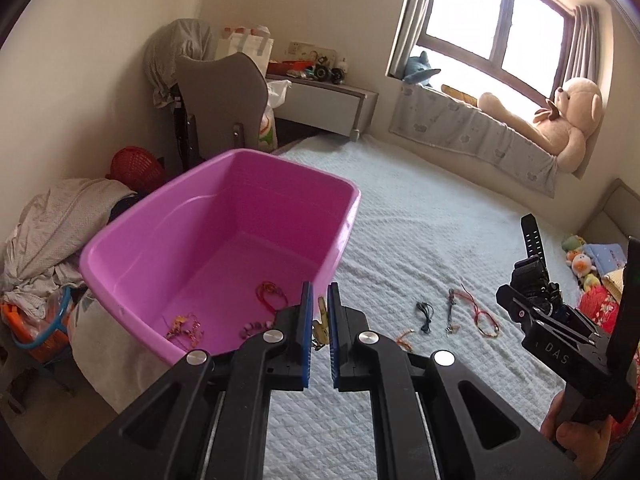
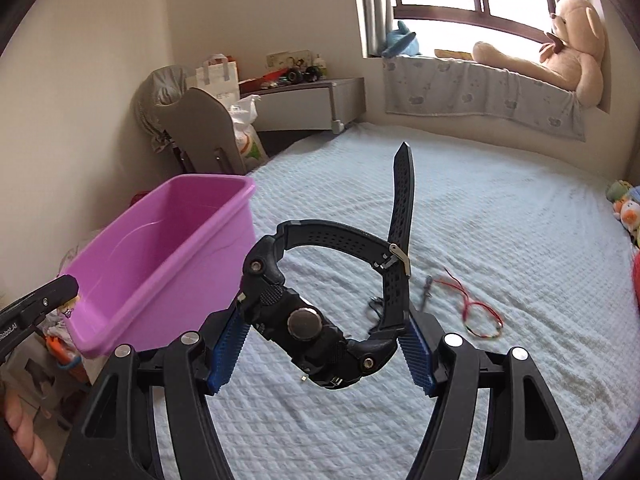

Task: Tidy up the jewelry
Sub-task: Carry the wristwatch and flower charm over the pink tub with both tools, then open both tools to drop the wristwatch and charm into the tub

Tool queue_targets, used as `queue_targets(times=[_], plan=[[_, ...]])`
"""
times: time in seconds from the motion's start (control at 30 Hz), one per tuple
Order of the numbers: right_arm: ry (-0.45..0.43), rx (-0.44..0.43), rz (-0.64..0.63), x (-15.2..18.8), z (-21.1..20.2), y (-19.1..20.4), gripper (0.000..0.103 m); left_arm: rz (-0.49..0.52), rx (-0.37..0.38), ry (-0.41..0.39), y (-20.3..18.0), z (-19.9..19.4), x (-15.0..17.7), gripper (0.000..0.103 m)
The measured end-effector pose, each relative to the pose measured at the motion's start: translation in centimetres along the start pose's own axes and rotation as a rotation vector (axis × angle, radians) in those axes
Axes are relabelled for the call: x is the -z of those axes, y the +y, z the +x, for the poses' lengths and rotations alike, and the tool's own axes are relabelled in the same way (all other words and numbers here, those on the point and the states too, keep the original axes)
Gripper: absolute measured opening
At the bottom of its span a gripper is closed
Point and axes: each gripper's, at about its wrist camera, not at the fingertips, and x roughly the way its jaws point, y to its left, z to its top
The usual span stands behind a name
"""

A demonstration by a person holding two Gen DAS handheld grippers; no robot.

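Note:
A pink plastic tub (image 1: 224, 216) stands on the bed's left edge and holds several bracelets (image 1: 272, 294). My left gripper (image 1: 319, 320) is shut on a small gold jewelry piece (image 1: 321, 322), held over the tub's near right rim. My right gripper (image 2: 320, 328) is shut on a black wristwatch (image 2: 308, 320), held above the bed; its strap sticks upward. The watch also shows in the left wrist view (image 1: 534, 276). A red string bracelet (image 2: 476, 316), a dark pendant (image 1: 452, 310) and a black cord (image 1: 425, 314) lie on the bedspread.
White quilted bed (image 2: 480, 208) fills the middle. A chair (image 1: 222, 104), laundry pile (image 1: 52, 224) and red basket (image 1: 136, 166) stand left of the tub. A teddy bear (image 2: 576, 48) sits on the window ledge. Soft toys (image 1: 584, 264) lie at the right edge.

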Motion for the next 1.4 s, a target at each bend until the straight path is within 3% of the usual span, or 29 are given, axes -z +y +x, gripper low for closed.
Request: queue_targets(times=[0.23,0.6,0.93,1.4], plan=[[0.017,-0.104,-0.088,-3.9,3.5,6.9,0.066,-0.017,-0.089,-0.039,5.4,0.9,-3.6,0.007],[0.134,-0.215,-0.179,-6.7,11.5,15.1,0.066,-0.077,-0.172,0.07,11.7,6.6,-4.7,0.008],[0.295,-0.22,-0.239,-7.3,19.1,18.2,0.066,-0.124,-0.215,0.272,14.2,12.8,-3.9,0.008],[0.372,-0.168,-0.251,-6.7,23.2,18.7,0.066,-0.123,-0.289,0.324,15.0,15.1,-4.4,0.008]])
